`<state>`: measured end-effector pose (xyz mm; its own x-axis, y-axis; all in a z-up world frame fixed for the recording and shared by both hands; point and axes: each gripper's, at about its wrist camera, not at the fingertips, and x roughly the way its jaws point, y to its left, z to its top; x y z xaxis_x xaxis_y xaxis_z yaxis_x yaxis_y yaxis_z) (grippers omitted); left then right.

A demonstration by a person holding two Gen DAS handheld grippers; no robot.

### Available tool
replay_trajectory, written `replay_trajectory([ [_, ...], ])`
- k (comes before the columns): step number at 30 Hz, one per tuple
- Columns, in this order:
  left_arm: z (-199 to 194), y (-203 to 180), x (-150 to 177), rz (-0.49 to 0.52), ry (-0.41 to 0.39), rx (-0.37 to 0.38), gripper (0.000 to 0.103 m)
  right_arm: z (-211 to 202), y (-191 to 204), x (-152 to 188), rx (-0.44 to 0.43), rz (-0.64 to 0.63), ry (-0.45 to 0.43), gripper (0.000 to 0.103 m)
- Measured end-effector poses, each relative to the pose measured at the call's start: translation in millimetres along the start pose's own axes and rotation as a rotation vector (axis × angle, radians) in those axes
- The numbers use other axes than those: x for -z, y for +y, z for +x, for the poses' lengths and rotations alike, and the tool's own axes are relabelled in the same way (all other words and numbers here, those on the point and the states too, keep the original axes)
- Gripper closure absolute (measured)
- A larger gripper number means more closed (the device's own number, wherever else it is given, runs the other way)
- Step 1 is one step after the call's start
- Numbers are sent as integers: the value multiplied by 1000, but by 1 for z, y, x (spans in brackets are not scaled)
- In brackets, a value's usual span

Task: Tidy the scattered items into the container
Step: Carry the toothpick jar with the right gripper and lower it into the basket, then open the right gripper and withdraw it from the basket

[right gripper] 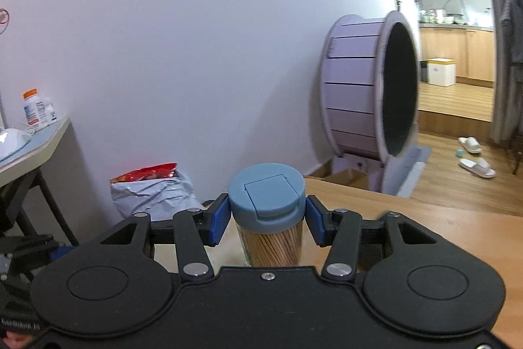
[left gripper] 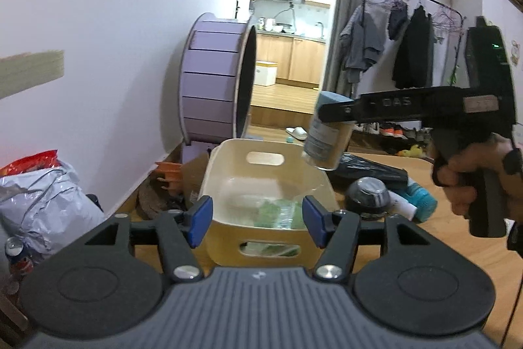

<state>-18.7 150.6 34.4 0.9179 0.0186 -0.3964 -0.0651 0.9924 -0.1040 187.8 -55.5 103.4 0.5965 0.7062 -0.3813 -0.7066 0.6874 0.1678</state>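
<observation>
Toothpick jar [right gripper: 268, 219] sits pinched in my right gripper [right gripper: 267, 221], held above the bin's [left gripper: 209, 172] far right rim. My left gripper [left gripper: 256, 219] is spread, holding nothing, at the bin's near wall.

white wall [right gripper: 179, 38], lilac wheel [right gripper: 369, 90], wooden floor [right gripper: 457, 185], kitchen doorway [left gripper: 294, 22]

black grippers, blue fingers [left gripper: 199, 219], silver screws, bare hand [left gripper: 464, 182]

right gripper [right gripper: 266, 223] is clamped on the toothpick jar [right gripper: 269, 218], hand [left gripper: 470, 175] wrapped round its handle. left gripper [left gripper: 256, 219] just sits wide open, holding nothing.
</observation>
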Motion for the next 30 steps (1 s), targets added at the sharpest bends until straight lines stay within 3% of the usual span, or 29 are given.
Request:
replay_trajectory([
  [9,5,3,-1,-14,7,-17,42,71,15,-3,-40,-29,88,54],
  [19,7,0,-1,-15,13,-15,41,122,28,-2,-28,-45,181,51],
  [24,7,3,0,-21,17,-14,41,117,36,-5,0,-81,153,33],
  [30,6,2,-1,-26,16,-1,41,73,28,-8,16,-100,120,33],
])
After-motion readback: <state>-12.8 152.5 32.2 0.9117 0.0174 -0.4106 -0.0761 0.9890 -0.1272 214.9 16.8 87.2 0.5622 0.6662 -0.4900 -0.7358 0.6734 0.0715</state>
